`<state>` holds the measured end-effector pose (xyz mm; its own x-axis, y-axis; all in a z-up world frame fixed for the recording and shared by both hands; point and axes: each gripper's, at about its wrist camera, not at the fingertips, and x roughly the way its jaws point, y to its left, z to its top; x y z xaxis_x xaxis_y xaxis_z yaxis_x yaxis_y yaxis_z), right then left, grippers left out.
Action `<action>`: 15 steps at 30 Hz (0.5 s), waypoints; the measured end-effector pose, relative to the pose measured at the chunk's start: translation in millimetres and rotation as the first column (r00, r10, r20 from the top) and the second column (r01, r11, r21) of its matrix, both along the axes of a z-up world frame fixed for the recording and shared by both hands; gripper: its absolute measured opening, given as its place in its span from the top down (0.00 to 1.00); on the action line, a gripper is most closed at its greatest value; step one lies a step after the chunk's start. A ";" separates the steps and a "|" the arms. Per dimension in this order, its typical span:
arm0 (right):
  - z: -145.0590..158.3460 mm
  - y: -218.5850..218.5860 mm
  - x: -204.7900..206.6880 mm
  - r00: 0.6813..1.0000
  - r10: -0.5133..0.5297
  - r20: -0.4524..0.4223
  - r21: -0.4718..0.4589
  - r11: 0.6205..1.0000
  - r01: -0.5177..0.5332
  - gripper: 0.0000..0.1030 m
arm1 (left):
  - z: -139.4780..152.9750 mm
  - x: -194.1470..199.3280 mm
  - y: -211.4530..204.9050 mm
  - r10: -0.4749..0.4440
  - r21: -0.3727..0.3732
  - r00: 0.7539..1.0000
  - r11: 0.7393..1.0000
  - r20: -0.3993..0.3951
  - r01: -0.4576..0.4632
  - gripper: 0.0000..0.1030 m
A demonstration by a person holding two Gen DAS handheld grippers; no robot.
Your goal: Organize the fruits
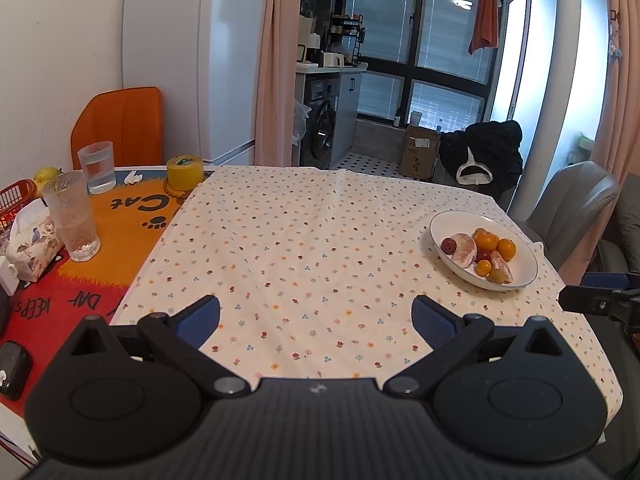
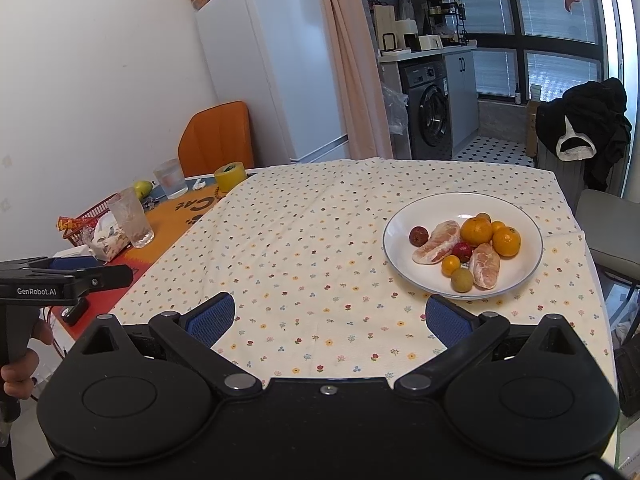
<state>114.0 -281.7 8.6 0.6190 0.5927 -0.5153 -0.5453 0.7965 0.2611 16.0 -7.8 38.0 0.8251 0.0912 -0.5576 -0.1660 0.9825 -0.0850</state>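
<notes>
Fruit sits together on a shallow white ceramic plate with a thin dark rim [image 2: 404, 264], right of centre in the right wrist view and at the middle right of the left wrist view [image 1: 440, 254]. On the plate: two larger orange mandarins [image 2: 477, 231], two peeled pale-pink pomelo segments [image 2: 436, 242], a small orange kumquat [image 2: 451, 265], a dark red round fruit [image 2: 419, 236] toward the plate's left side, a second red fruit [image 2: 462, 251] partly hidden among the citrus, and a dull yellow-green round fruit [image 2: 463, 280] at the near edge. Pieces touch one another in a loose cluster; the plate's left part is bare. Plate rests on a cream tablecloth printed with small flowers [image 2: 304, 248]. Right gripper, black with blue finger pads [image 2: 328, 318], fills the bottom of its own view, jaws spread wide with nothing between them, over the cloth, its right pad near the plate's near rim. Left gripper, same black and blue build [image 1: 316, 318], likewise spread wide and empty over bare cloth, with the plate well off to the right in its view. In the right wrist view the left gripper's side profile shows at the left edge, with a hand [image 2: 22, 354] on its handle. Left of the cloth, an orange and red printed table mat [image 1: 116, 220] carries two ribbed clear drinking glasses [image 1: 72, 216], a yellow tape roll [image 1: 185, 173], a patterned tissue box [image 1: 30, 244] and a red wire basket [image 1: 16, 196]. A yellow-green pear [image 2: 142, 188] lies beyond the basket, near the wall. White refrigerator [image 2: 276, 64] and orange chair back [image 2: 218, 140] stand behind.
</notes>
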 end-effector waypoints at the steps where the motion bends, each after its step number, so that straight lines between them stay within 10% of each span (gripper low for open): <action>1: 0.1 -0.1 0.5 1.000 0.000 0.000 -0.001 1.000 0.000 0.00 | -0.6 -0.1 -0.2 -0.001 0.000 1.000 1.000 0.000 0.001 0.02; 15: -1.4 0.3 1.0 1.000 -0.001 -0.007 -0.006 1.000 0.001 0.00 | -5.3 1.0 -3.6 -0.010 0.003 1.000 1.000 -0.017 0.010 0.02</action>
